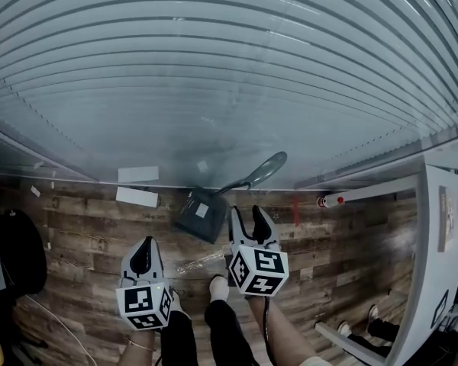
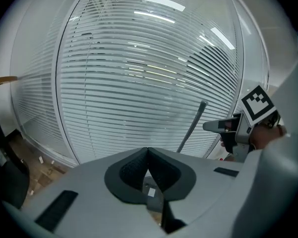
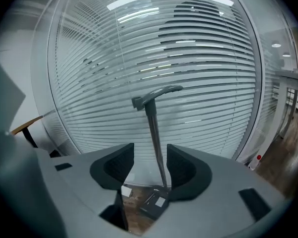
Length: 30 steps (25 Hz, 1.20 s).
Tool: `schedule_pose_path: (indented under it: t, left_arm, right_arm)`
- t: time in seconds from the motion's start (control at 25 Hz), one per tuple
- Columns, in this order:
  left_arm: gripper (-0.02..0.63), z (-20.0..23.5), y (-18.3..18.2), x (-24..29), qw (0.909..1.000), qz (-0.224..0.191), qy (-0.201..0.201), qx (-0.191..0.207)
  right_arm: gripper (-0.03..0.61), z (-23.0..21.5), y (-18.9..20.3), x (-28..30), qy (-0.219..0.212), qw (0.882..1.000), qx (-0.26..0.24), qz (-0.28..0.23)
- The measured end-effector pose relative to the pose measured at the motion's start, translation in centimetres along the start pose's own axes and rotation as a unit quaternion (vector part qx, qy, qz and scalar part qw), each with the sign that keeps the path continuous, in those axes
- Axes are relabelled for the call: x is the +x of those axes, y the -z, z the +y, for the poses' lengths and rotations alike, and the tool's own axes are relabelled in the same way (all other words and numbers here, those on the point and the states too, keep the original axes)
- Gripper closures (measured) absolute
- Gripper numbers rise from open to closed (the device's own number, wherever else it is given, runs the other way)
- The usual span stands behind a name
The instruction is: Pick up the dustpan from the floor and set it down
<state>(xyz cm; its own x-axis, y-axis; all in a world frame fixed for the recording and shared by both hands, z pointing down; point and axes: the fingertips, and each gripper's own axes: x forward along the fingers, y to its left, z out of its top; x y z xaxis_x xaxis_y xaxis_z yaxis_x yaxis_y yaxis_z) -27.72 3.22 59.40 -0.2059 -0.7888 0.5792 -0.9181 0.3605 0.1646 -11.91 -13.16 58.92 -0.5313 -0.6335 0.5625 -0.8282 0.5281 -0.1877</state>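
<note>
Now my right gripper [image 1: 247,215] stands with its jaws wide apart and has hold of nothing. In the right gripper view the dustpan's long handle [image 3: 155,133] rises through the gap between them, nearer the right-hand pad, and neither pad presses on it. The dustpan [image 1: 201,213] itself sits on the wooden floor [image 1: 84,235] at the foot of the glass wall with blinds [image 1: 214,75], just ahead of that gripper, its handle slanting up to the right in the head view. My left gripper [image 1: 143,256] is off to the left, jaws closed together and empty. White paper scraps [image 1: 137,197] lie along the wall.
</note>
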Motion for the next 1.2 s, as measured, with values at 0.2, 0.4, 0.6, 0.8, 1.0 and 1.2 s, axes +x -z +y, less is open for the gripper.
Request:
schedule_pose_path:
  t: [0.2,0.4,0.6,0.8,1.0,1.2]
  left_arm:
    - [0.596,0.3,0.0,1.1,1.0,0.001,0.005,-0.004]
    - [0.596,0.4,-0.6,2.7,0.9999,-0.004,0.009,-0.005]
    - [0.596,0.5,-1.5,3.3,0.9999,-0.008,0.008,-0.009]
    - [0.597,1.0,-0.7,3.0,0.9999,0.0,0.001,-0.013]
    - [0.596,1.6,0.0,2.9,0.9998,0.007,-0.006,-0.019]
    - [0.597,1.8,0.1,2.9,0.9998,0.006,-0.009,-0.018]
  right_arm:
    - [0.374,-0.1,-0.5,2.3,0.0,1.0,-0.008,-0.002]
    - [0.371,0.0,-0.6,4.4,0.004,1.0,-0.014,-0.003]
    - [0.373,-0.4,-1.7,6.4,0.013,1.0,-0.012,-0.01]
    - [0.374,-0.5,-2.5,7.1,0.022,1.0,-0.017,-0.015]
    - [0.44,-0.8,-2.2,7.3,0.028,0.999,-0.017,-0.014]
    - [0.474,-0.9,-2.2,7.3,0.03,0.999,-0.022,-0.015]
